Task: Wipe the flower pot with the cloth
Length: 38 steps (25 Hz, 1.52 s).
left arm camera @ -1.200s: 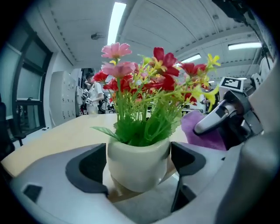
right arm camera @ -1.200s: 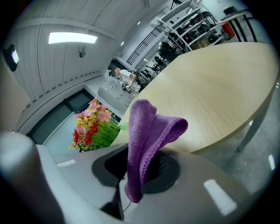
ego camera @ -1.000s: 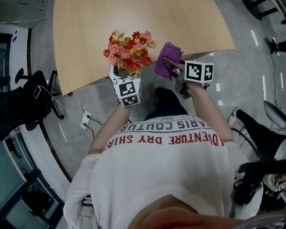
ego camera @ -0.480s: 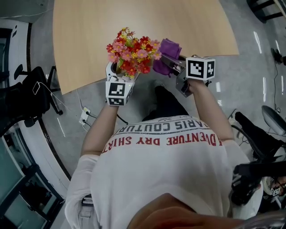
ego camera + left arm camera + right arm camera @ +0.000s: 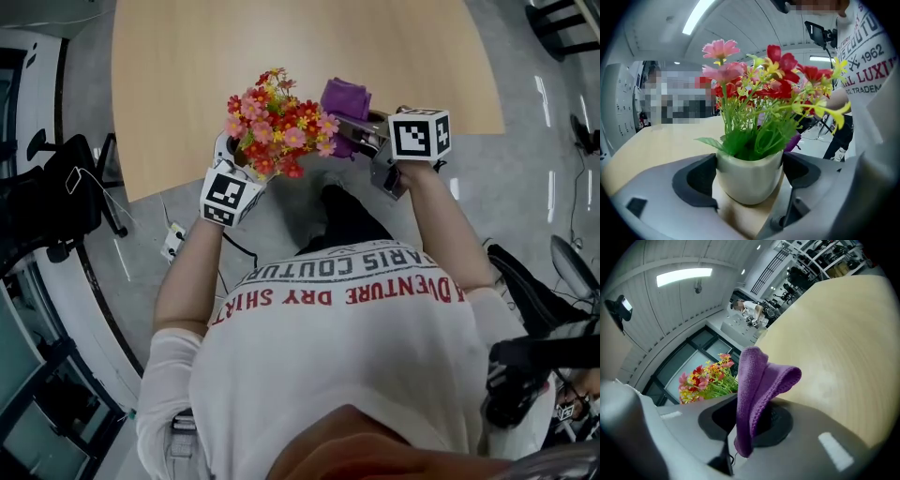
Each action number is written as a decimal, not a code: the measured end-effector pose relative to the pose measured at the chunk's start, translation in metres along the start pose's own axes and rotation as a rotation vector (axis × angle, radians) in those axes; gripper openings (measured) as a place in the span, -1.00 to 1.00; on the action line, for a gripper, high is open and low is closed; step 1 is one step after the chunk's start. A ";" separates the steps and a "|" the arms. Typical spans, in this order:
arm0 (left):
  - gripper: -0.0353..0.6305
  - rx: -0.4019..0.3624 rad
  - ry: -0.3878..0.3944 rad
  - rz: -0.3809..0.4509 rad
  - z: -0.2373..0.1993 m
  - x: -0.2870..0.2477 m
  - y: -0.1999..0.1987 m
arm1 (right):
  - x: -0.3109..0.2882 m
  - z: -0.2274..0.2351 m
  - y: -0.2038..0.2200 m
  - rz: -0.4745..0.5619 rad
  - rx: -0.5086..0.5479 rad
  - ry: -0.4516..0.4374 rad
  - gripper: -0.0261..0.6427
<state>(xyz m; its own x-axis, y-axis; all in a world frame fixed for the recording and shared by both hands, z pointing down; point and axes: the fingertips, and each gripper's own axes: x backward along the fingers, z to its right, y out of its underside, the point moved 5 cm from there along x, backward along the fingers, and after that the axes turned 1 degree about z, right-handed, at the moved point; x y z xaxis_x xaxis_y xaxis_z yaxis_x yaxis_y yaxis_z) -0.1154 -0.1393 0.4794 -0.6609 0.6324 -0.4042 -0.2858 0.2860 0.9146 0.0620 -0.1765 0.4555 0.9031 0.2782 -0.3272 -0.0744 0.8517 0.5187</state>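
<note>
The left gripper (image 5: 750,174) stood wide, its two dark pads pressed against opposite sides of the flower pot (image 5: 748,183), a small pale pot that filled the gap between the jaws. A bunch of red, pink and yellow flowers (image 5: 759,89) rose from the pot on green stems. The right gripper (image 5: 750,420) was closed on the cloth (image 5: 761,380), a purple cloth pinched at its lower part between the jaws, with the free fold standing up and curling over towards the table (image 5: 187,75).

From the head view, both grippers were held at the near edge of the wooden table. The pot was at that edge with the flowers leaning to the right, and the cloth was just beside the blooms on their right. Whether cloth and pot were touching could not be made out.
</note>
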 end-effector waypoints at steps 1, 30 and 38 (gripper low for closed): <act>0.45 -0.002 0.005 0.004 0.000 0.000 0.000 | -0.003 0.000 0.000 -0.018 0.004 -0.007 -0.75; 0.46 0.029 -0.028 -0.021 0.002 0.008 -0.005 | -0.021 0.020 0.000 -0.079 0.107 0.247 -0.75; 0.42 0.283 -0.054 0.002 0.019 0.091 0.026 | 0.073 -0.062 0.021 0.198 0.331 0.325 -0.75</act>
<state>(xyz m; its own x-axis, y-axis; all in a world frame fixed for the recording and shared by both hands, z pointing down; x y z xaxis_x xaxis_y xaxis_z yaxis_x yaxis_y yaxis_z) -0.1695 -0.0602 0.4665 -0.6211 0.6686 -0.4089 -0.0742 0.4693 0.8799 0.1000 -0.1114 0.3936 0.7026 0.5893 -0.3990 -0.0454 0.5967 0.8012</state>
